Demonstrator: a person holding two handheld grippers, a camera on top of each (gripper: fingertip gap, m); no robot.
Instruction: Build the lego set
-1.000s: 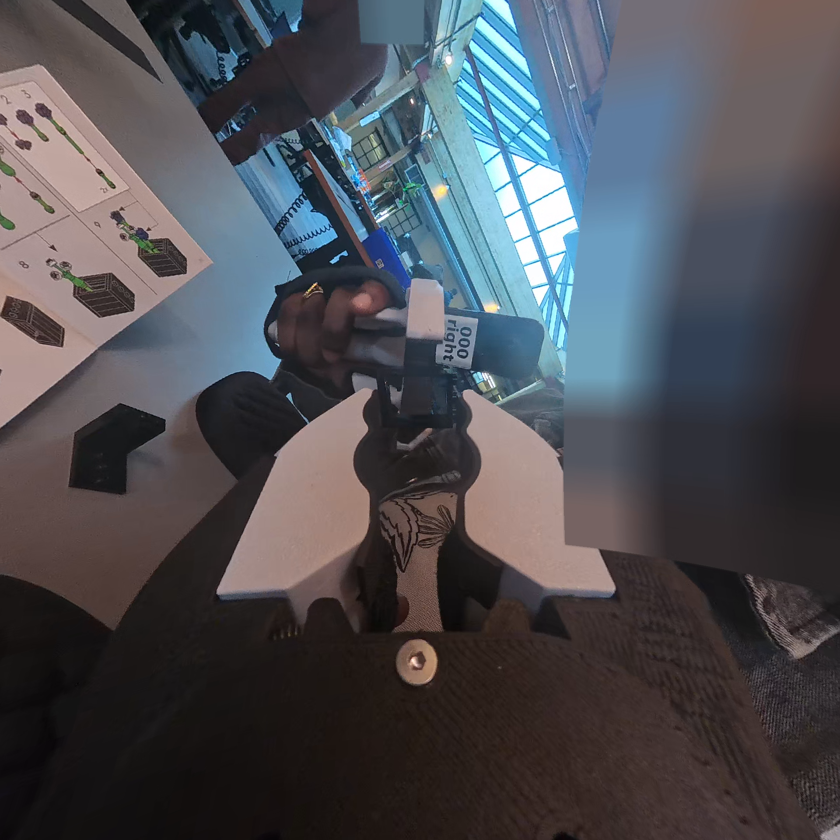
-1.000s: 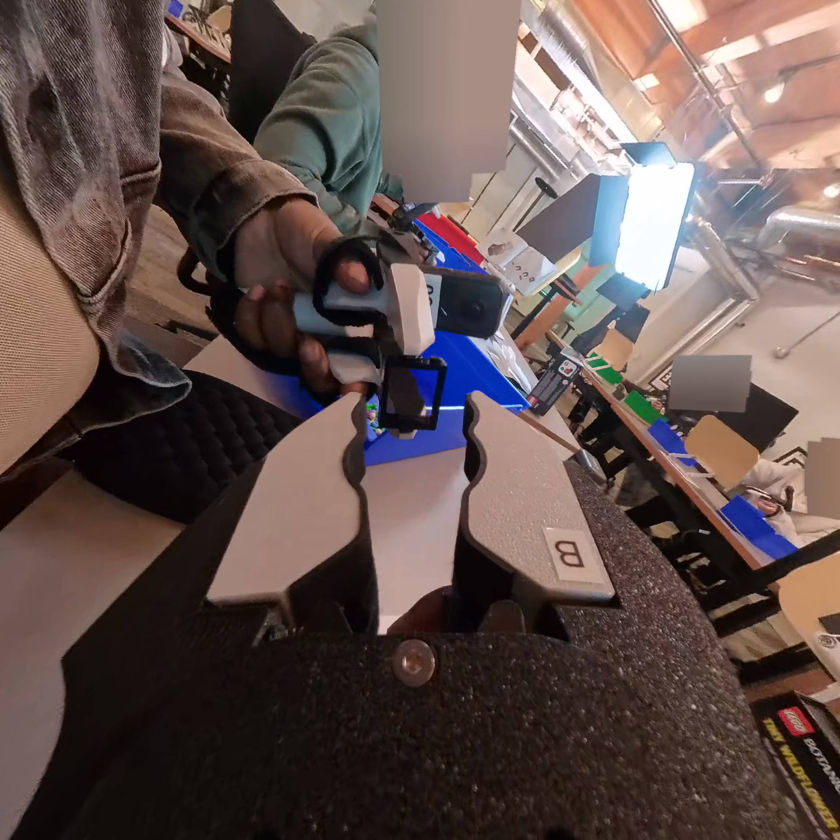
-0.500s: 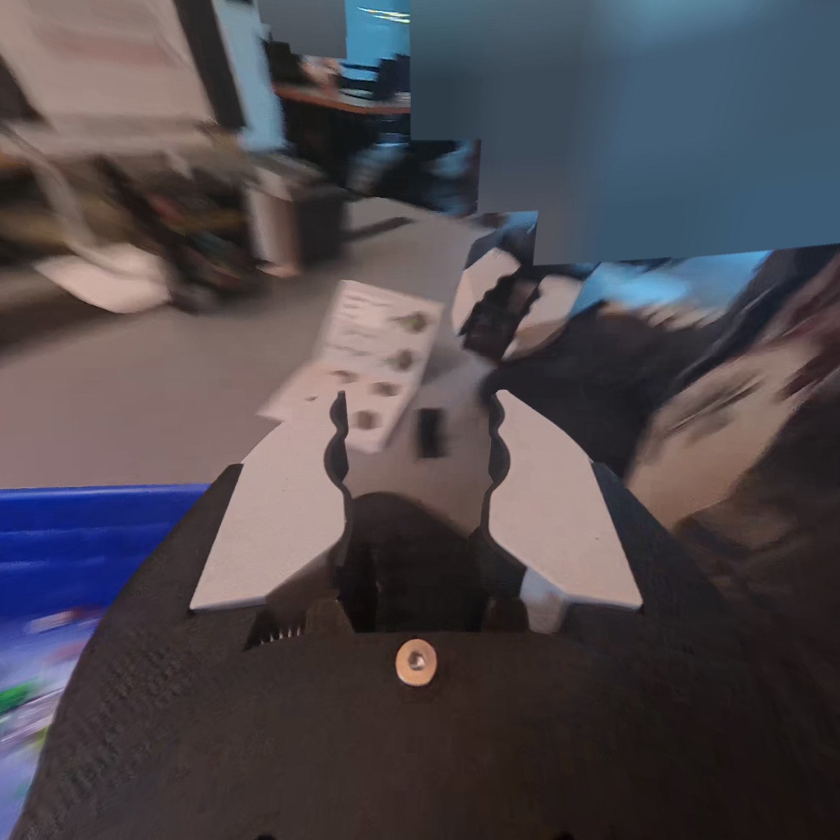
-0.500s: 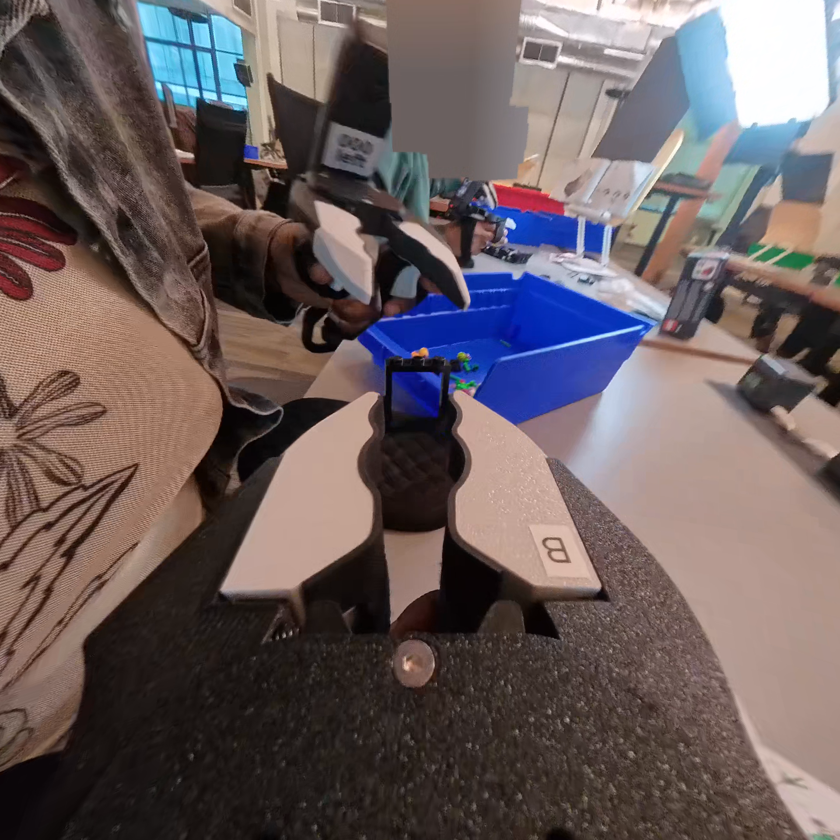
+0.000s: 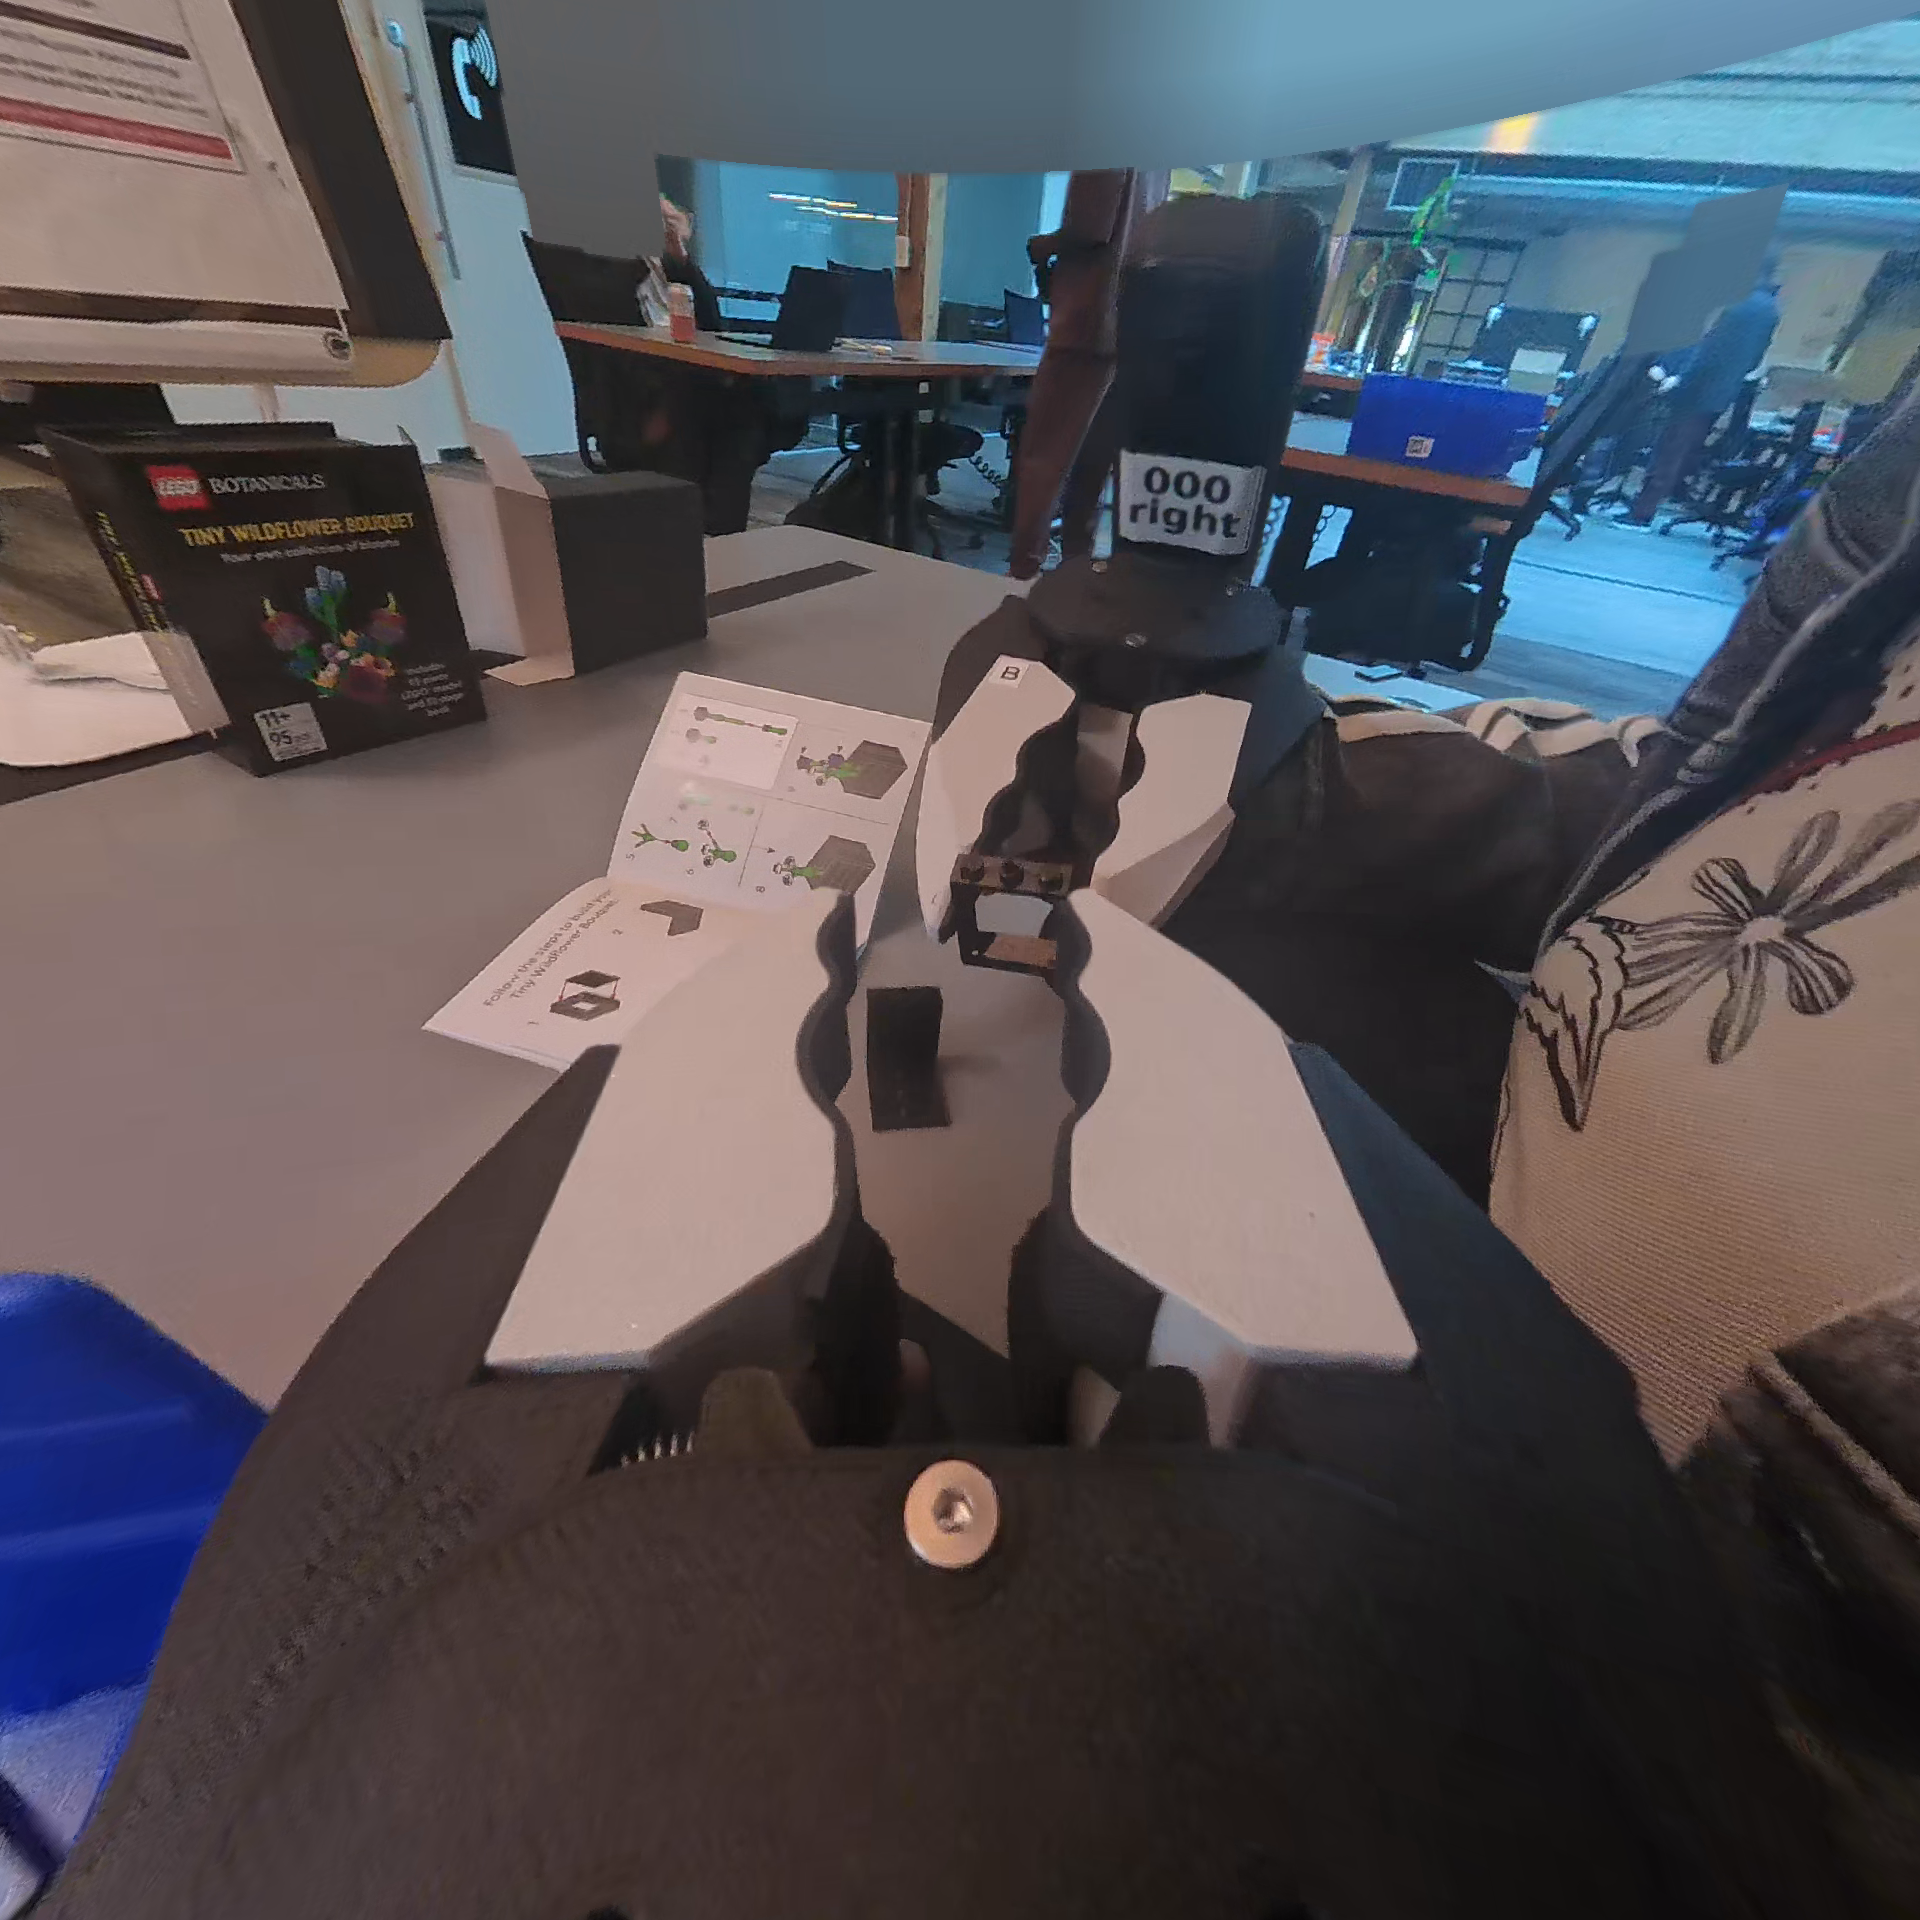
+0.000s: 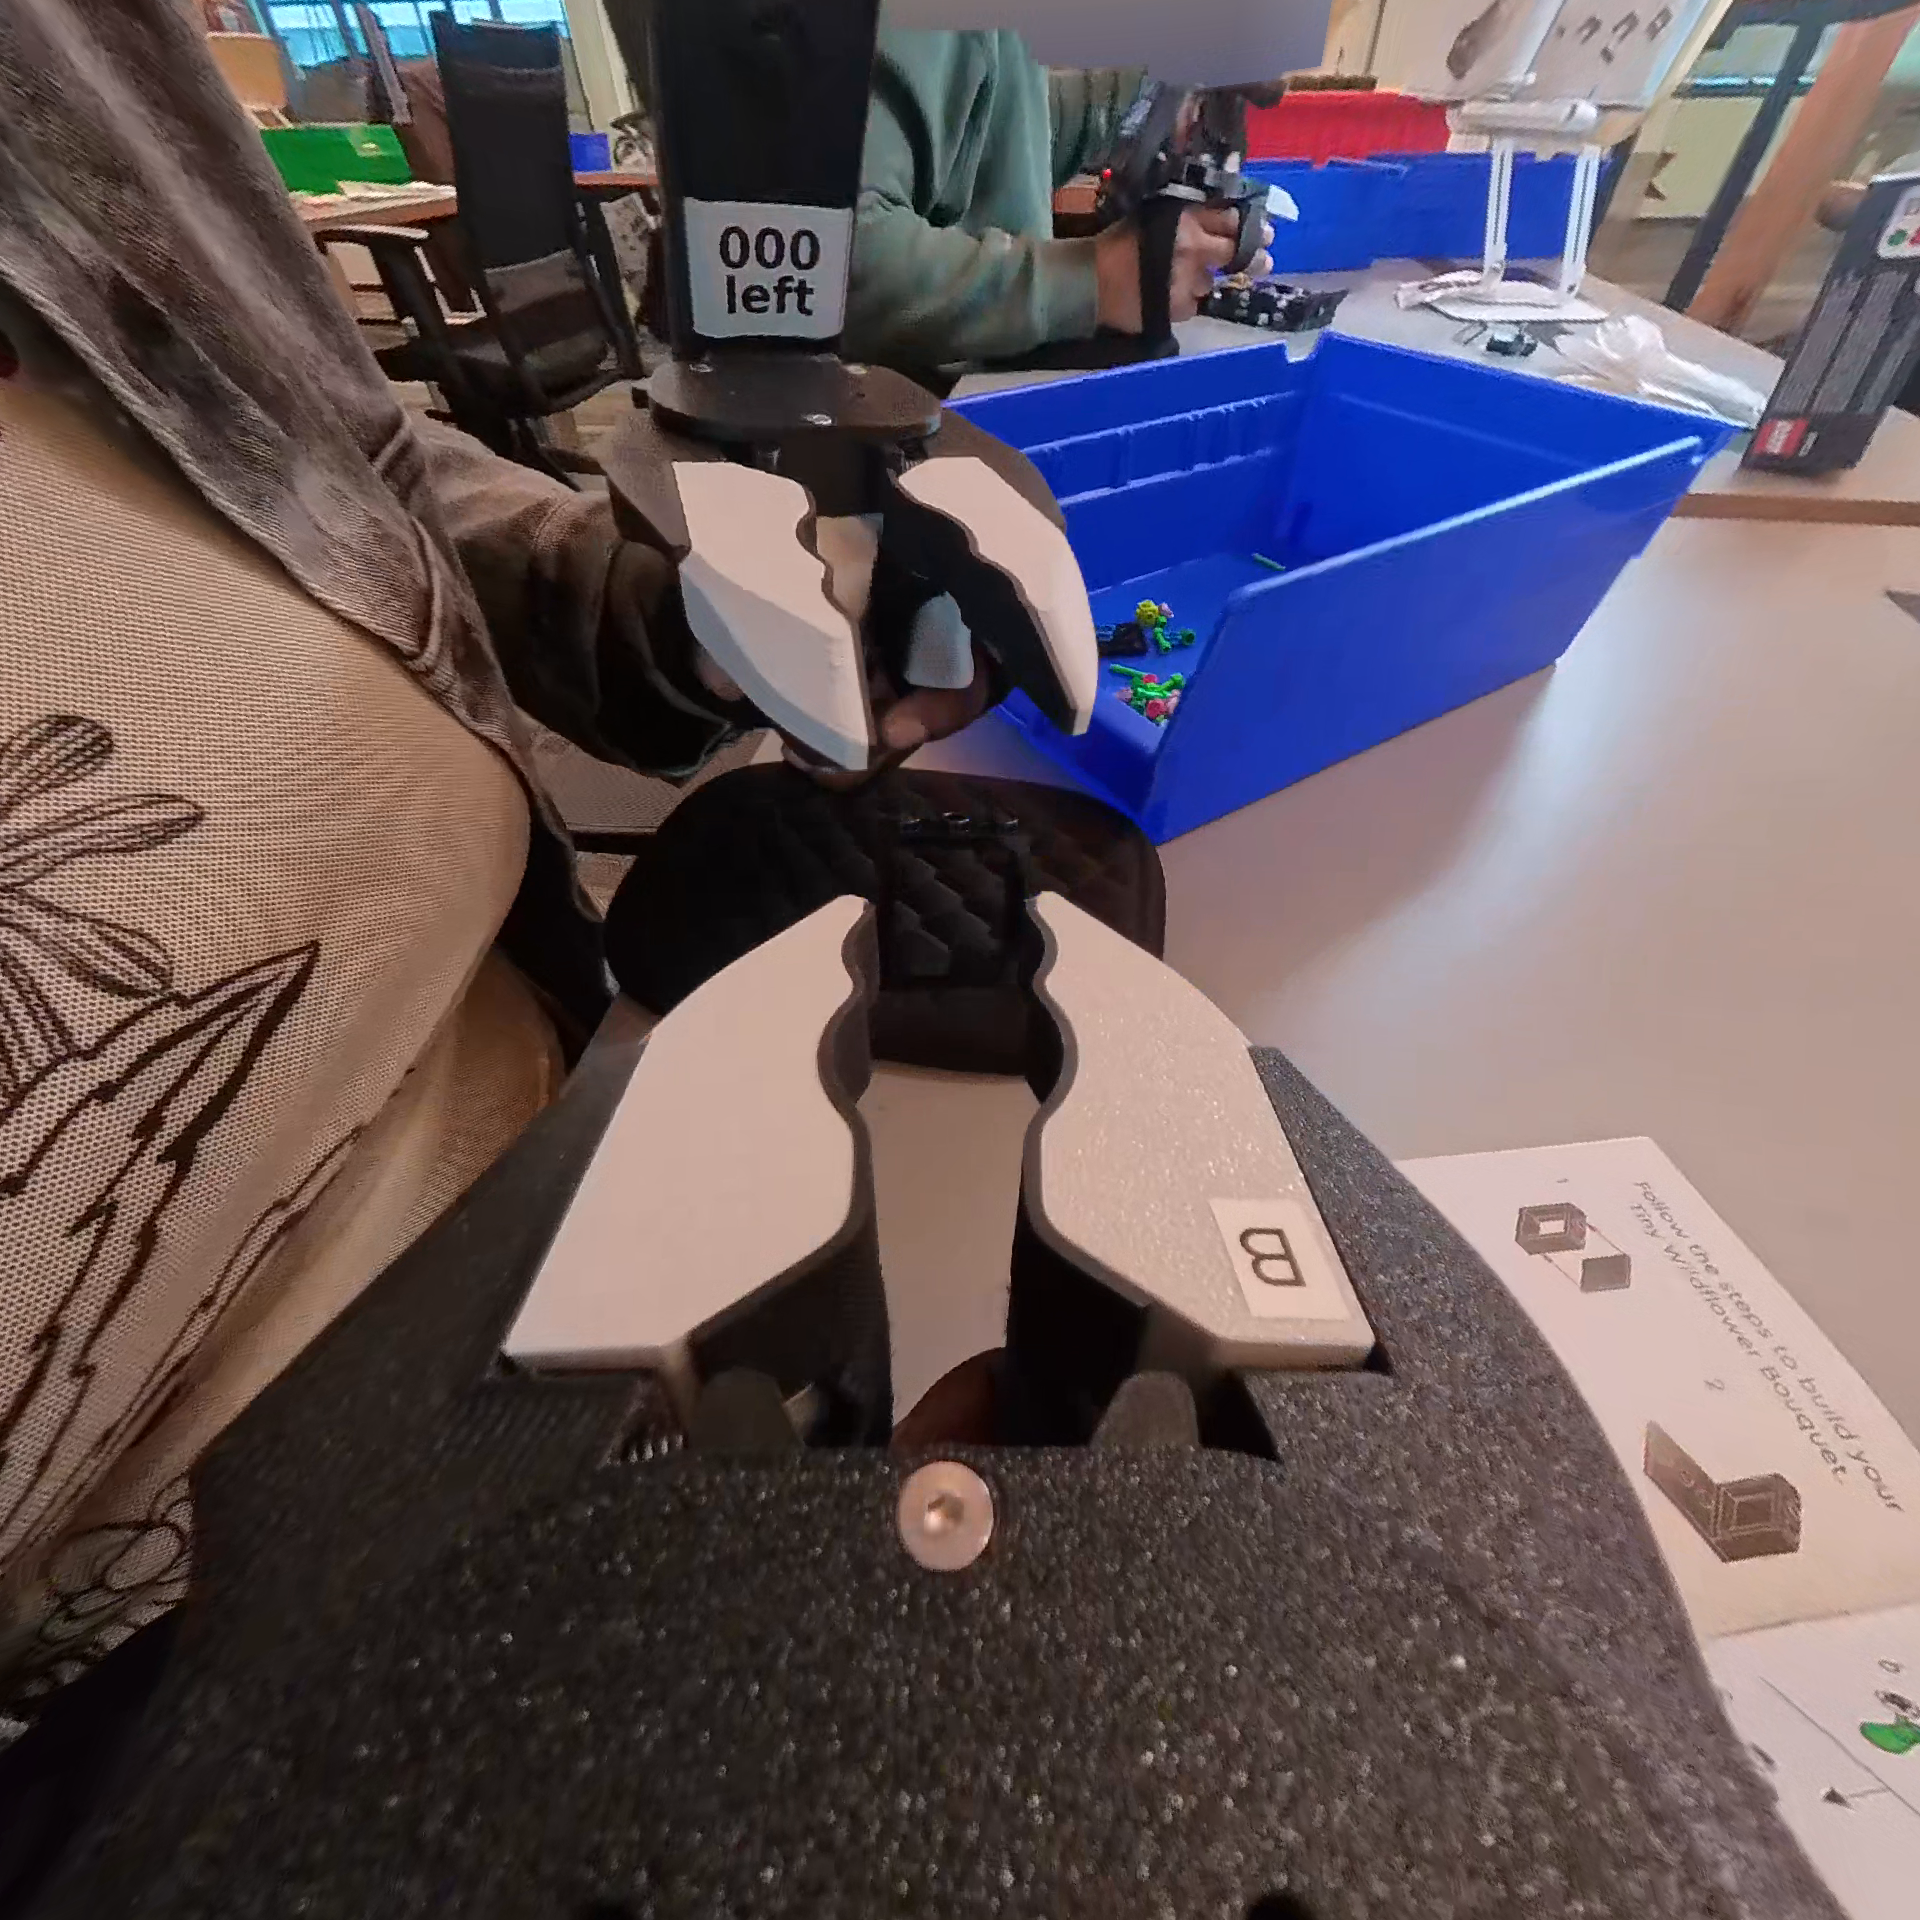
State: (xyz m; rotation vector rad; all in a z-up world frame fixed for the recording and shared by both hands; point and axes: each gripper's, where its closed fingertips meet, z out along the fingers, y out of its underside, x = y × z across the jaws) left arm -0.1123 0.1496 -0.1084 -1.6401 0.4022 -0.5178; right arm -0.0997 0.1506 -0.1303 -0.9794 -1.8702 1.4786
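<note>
My right gripper (image 6: 948,920) is shut on a black square frame piece (image 6: 956,828) and holds it upright above the table edge. It also shows in the left wrist view (image 5: 1018,899), pointing down at me with the frame (image 5: 1013,871) in its tips. My left gripper (image 5: 961,914) is open and empty, just in front of that frame. A black L-shaped piece (image 5: 904,1060) lies on the grey table below, between my left fingers in the view. The left gripper (image 6: 961,727) shows open in the right wrist view, just above and beyond the frame.
An open instruction sheet (image 5: 748,821) lies beyond the L piece and at the right in the right wrist view (image 6: 1662,1403). A blue bin (image 6: 1403,623) holds small green and pink pieces (image 6: 1148,686). The set's black box (image 5: 281,582) stands far left. A person works at the far side. Less than 4 cm separates the two grippers' tips.
The black frame has passed from my left gripper to my right gripper. The left gripper let go, swung away and now points back at the table, open.
</note>
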